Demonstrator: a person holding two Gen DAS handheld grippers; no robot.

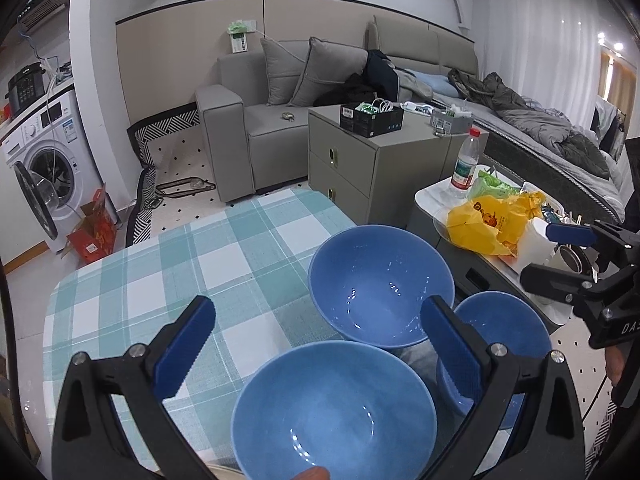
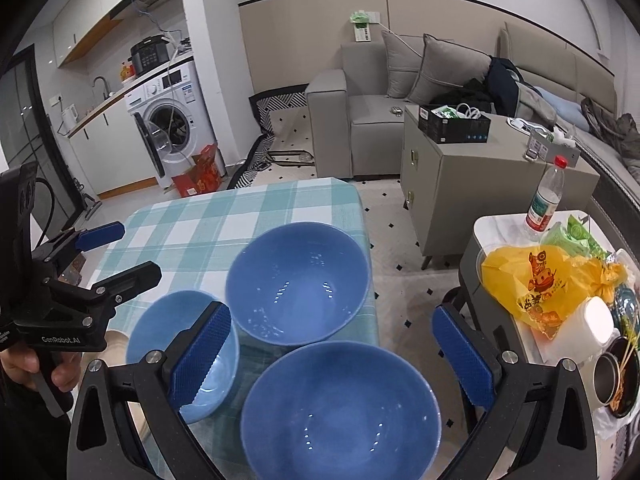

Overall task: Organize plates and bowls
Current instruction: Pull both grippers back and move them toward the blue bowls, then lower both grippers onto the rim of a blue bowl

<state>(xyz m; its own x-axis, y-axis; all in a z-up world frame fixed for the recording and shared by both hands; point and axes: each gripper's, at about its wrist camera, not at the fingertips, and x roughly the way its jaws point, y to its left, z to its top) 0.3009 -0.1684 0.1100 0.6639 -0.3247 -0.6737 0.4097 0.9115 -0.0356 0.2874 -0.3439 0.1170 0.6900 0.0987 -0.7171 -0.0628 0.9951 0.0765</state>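
Three bowls: blue, empty, upright, grouped at one end of the checked tablecloth [image 2: 192,224].
Far bowl [image 2: 297,282]: large, beside the cloth's edge.
Near bowl [image 2: 340,408]: large, just in front of the far one.
Small bowl [image 2: 172,332]: paler blue, beside both, partly behind a blue pad.
Left gripper [image 1: 320,334]: jaws wide apart, holding nothing, above the bowls.
Right gripper [image 2: 332,330]: jaws wide apart, empty, over the near bowl.
Side table [image 2: 496,224]: yellow bag [image 2: 532,284] and bottle [image 2: 546,198], apart from the bowls.

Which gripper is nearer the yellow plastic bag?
Right. The right gripper hangs beside the side table holding the yellow bag; the left gripper sits farther left, over the checked table.
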